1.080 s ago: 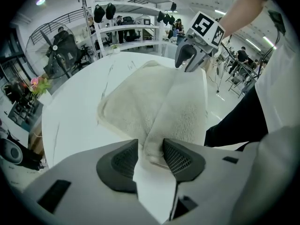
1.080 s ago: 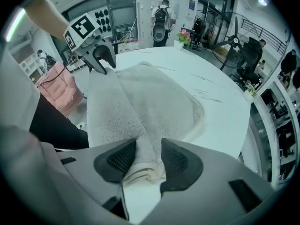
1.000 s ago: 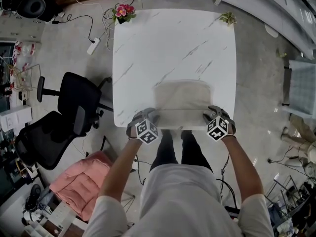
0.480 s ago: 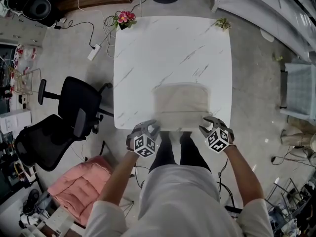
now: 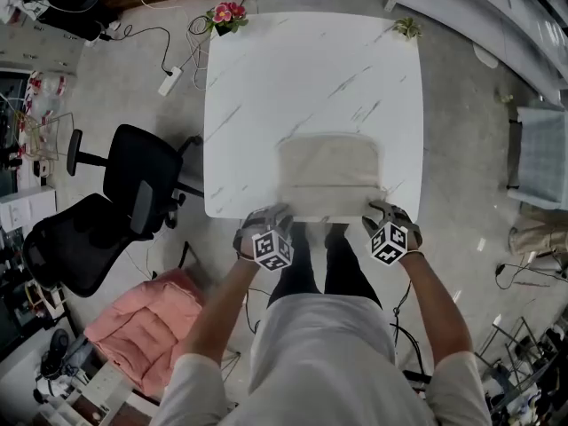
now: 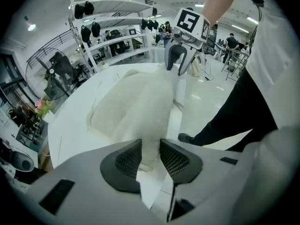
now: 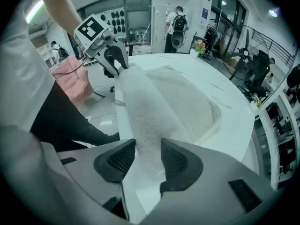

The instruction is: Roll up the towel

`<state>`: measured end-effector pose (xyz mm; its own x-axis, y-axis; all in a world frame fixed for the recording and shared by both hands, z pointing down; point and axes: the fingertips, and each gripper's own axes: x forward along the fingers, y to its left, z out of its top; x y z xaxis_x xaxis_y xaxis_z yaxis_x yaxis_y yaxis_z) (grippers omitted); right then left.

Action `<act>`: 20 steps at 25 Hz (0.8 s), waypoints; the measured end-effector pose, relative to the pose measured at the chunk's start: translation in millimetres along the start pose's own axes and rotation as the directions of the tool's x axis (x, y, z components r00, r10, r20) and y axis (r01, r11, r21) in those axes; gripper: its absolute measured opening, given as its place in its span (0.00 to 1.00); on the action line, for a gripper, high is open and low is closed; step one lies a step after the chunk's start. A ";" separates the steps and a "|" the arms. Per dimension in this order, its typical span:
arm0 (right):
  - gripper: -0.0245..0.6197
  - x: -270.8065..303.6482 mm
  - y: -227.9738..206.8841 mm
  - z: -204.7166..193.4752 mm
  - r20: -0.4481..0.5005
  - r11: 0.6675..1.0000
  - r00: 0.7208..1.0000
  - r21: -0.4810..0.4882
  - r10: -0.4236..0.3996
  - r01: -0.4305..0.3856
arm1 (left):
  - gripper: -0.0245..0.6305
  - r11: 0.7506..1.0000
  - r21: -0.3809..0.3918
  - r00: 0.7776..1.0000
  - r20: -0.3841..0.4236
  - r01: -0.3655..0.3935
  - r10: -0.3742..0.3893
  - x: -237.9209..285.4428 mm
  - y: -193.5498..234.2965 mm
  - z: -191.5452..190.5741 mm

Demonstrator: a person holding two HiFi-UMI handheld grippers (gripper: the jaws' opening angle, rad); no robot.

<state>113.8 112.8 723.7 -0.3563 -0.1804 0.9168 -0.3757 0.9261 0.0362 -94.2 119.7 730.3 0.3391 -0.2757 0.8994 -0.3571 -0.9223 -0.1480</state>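
Observation:
A beige towel (image 5: 328,171) lies flat on the white marble table (image 5: 266,87), with its near edge along the table's front edge. My left gripper (image 5: 263,217) is at the towel's near left corner and my right gripper (image 5: 382,209) at its near right corner. In the left gripper view the left gripper (image 6: 150,156) has just been closing, and its pads press on the towel (image 6: 136,107) between them. In the right gripper view the right gripper (image 7: 147,161) is shut on the raised towel (image 7: 173,97) edge. That edge runs as a ridge to the left gripper (image 7: 115,62).
Two black office chairs (image 5: 133,185) and a pink cushion (image 5: 151,322) stand left of the table. A pot of pink flowers (image 5: 224,16) and a small green plant (image 5: 408,29) sit at the table's far corners. A power strip (image 5: 167,80) and cables lie on the floor.
Both grippers have drawn back a little toward the person, to the table's front edge. The towel's near edge has come with them.

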 end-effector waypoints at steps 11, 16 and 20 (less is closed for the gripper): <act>0.16 11.0 2.0 -5.0 -0.023 0.994 0.994 -0.015 -0.111 0.111 | 0.16 0.999 0.010 0.999 0.001 -0.040 0.040 2.0 -3.4 -4.7; 0.15 7.1 18.6 -9.8 -0.023 0.997 0.997 -0.013 -0.074 0.074 | 0.14 1.000 0.007 1.000 0.001 -0.010 0.010 -5.0 -24.1 -12.9; 0.15 3.2 35.5 -15.1 -0.032 0.999 0.999 -0.011 -0.041 0.041 | 0.14 1.000 -0.003 1.000 -0.002 0.031 -0.031 -11.2 -41.2 -17.8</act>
<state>112.2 150.1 733.9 -0.3127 -0.2076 0.9269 -0.3806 0.9215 0.0780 -98.7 165.6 733.6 0.3487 -0.2462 0.9043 -0.3487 -0.9297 -0.1187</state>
